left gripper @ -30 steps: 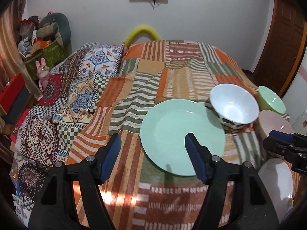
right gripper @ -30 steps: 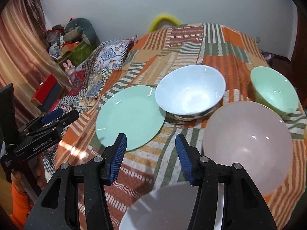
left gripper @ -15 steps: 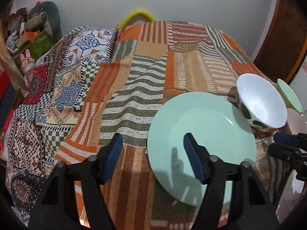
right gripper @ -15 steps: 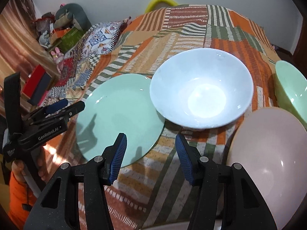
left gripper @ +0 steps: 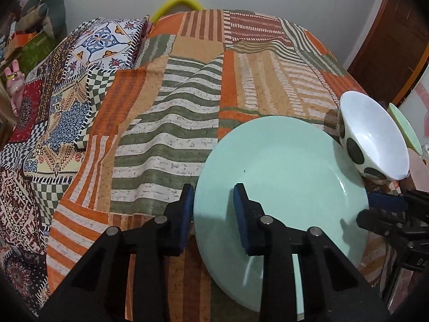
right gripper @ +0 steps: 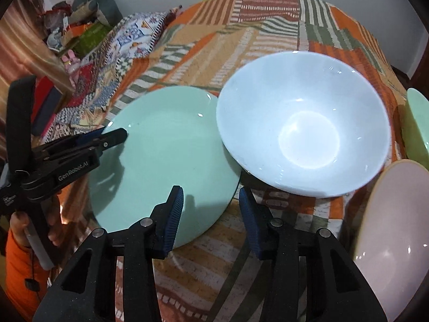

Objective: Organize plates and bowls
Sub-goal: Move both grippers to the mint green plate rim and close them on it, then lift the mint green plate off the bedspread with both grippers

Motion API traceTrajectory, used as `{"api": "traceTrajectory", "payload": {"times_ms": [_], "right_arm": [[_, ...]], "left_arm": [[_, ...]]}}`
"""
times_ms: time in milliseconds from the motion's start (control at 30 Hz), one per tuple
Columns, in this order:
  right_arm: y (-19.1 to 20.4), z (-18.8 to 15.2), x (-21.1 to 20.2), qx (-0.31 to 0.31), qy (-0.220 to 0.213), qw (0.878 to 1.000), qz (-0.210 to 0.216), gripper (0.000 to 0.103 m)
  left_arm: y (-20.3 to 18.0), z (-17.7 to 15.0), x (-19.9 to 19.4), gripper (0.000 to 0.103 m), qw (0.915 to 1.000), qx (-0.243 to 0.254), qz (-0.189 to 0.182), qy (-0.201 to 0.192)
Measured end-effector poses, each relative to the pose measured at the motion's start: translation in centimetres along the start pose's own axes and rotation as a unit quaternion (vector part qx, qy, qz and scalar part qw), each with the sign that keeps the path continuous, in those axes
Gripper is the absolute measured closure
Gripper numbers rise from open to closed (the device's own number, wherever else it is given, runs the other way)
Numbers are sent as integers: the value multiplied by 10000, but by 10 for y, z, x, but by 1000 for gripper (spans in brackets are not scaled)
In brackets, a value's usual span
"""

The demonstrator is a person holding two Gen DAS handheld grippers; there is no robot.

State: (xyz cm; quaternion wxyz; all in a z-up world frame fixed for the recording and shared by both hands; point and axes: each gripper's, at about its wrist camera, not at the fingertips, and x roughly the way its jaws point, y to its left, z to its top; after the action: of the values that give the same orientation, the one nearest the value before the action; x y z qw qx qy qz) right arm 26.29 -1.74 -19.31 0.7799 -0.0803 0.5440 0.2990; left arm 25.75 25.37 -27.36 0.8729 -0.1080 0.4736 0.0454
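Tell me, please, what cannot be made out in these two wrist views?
- Pink bowl: cut off by the right wrist view's edge.
- Small green bowl: mostly out of frame there, hidden behind the white bowl in the left view.
- Green plate near rim: hidden under the left gripper; contact unclear.
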Motion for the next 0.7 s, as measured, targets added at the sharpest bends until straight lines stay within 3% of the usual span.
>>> {"api": "traceTrajectory", "payload": {"times_ms": [233,533,700], "right_arm": [[-3,4,8,-54,179,9998,-49,72],[1,-5,4,-152,253,9995,75,72],[-1,-5,8,-147,280,9995,78,79]], "left_arm": [[-1,-5,-4,74,9999,59,-78,24],[-2,-41,-29,74,9995,192,-205,134],[-2,-50,-33,74,9994,251,-228,102]]}}
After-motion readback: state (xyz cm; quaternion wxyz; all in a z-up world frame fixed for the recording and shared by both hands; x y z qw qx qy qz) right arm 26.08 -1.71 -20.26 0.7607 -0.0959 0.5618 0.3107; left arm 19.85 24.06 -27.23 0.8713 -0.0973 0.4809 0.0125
